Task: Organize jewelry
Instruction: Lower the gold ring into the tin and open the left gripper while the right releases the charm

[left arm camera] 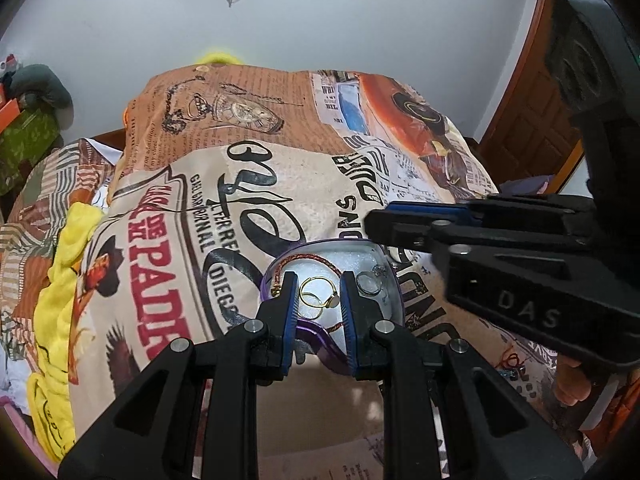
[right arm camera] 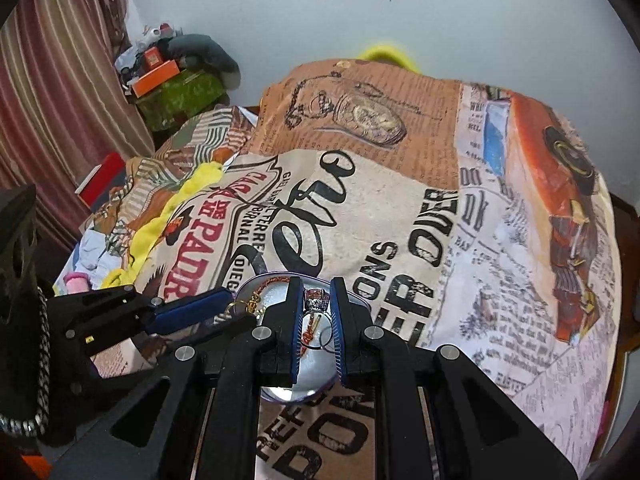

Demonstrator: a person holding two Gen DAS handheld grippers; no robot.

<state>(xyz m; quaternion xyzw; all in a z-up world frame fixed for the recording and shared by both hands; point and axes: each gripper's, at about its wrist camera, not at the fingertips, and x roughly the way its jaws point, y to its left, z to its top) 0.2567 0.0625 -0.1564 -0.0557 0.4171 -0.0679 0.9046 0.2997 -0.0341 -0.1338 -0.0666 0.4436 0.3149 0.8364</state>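
Jewelry: gold rings (left arm camera: 318, 297), a silver ring (left arm camera: 370, 283) and a braided cord (left arm camera: 308, 258) in the purple dish (left arm camera: 394, 280) on the bedspread (left arm camera: 168, 208).
Handling: tiny, light, slippery; pinch bands edgewise.
Left claw (left arm camera: 319, 320): spread over the dish.
Right claw (right arm camera: 316, 322): spread, near a gemstone ring (right arm camera: 316, 302).

Rings (left arm camera: 316, 294) and bracelet (left arm camera: 308, 258) lie in the dish (left arm camera: 390, 276) on the blanket (left arm camera: 168, 216).

Bright, even light; fisheye-warped edges
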